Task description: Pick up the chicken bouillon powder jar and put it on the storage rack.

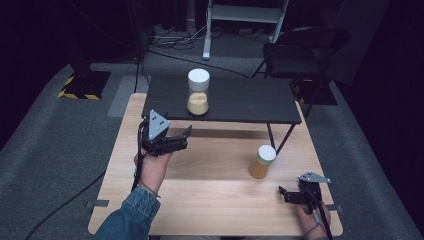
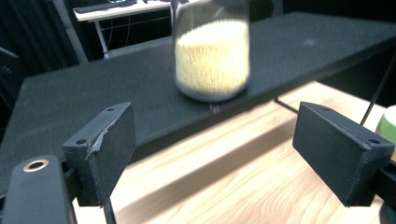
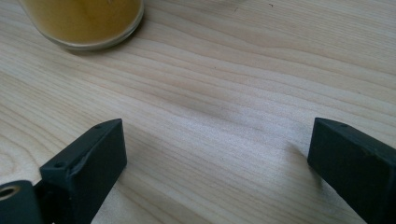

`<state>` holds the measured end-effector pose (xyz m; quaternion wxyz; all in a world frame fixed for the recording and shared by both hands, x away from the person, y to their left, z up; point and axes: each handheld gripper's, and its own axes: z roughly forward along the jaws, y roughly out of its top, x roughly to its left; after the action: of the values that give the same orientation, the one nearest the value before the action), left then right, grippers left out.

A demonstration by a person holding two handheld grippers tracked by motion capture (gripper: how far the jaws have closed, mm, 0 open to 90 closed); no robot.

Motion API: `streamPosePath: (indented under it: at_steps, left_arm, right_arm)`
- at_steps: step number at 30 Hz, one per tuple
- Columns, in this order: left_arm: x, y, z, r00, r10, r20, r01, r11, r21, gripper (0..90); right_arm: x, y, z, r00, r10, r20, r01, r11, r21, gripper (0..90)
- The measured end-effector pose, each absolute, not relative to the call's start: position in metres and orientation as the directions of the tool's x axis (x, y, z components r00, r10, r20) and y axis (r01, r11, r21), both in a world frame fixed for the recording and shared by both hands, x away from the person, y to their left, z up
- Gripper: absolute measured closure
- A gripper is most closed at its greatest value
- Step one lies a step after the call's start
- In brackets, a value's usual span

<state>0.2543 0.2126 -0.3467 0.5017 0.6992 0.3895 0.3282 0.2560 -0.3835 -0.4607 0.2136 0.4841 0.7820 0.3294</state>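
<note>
Left hand-held gripper [image 1: 186,138], held in a hand with a denim sleeve, hovers above the light wooden desk [image 1: 210,200] just in front of a low black shelf [image 1: 250,102] that stands on the desk. Its black jaws stand wide apart with nothing between them; they point toward a clear glass jar with a white lid, half full of pale yellow grains [image 1: 198,93], which stands upright on the shelf near its front edge. In the left gripper view this jar [image 2: 211,56] sits centred beyond the gap between the jaws, apart from them.

Right hand-held gripper [image 1: 283,193] rests low at the desk's near right corner, jaws wide and empty. A second glass jar with a pale green lid and amber contents [image 1: 262,161] stands upright on the desk, near that gripper but not touching it.
</note>
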Motion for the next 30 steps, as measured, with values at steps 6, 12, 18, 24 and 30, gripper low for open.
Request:
streamPosePath:
  at_steps: [6,12,18,24,30]
  left_arm:
    - [0.247,0.215,-0.369,0.482,0.875,0.056,0.243,-0.195,0.95,13.4]
    - [0.241,0.219,-0.394,0.474,0.879,0.042,0.282,-0.197,0.939,13.4]
    - [0.238,0.221,-0.42,0.451,0.892,0.023,0.337,-0.194,0.921,13.4]
    - [0.236,0.219,-0.438,0.436,0.9,0.017,0.379,-0.201,0.903,13.4]
    - [0.24,0.219,-0.455,0.42,0.907,-0.016,0.437,-0.187,0.88,14.1]
  right_arm:
    - [0.256,-0.384,-0.461,-0.44,0.898,-0.015,0.616,0.315,0.722,4.2]
    - [0.256,-0.383,-0.461,-0.44,0.898,-0.015,0.616,0.314,0.722,4.2]
    - [0.256,-0.384,-0.461,-0.44,0.898,-0.015,0.616,0.314,0.722,4.2]
    - [0.256,-0.384,-0.461,-0.44,0.898,-0.015,0.616,0.315,0.722,4.2]
    - [0.256,-0.384,-0.461,-0.44,0.898,-0.015,0.616,0.315,0.722,4.2]
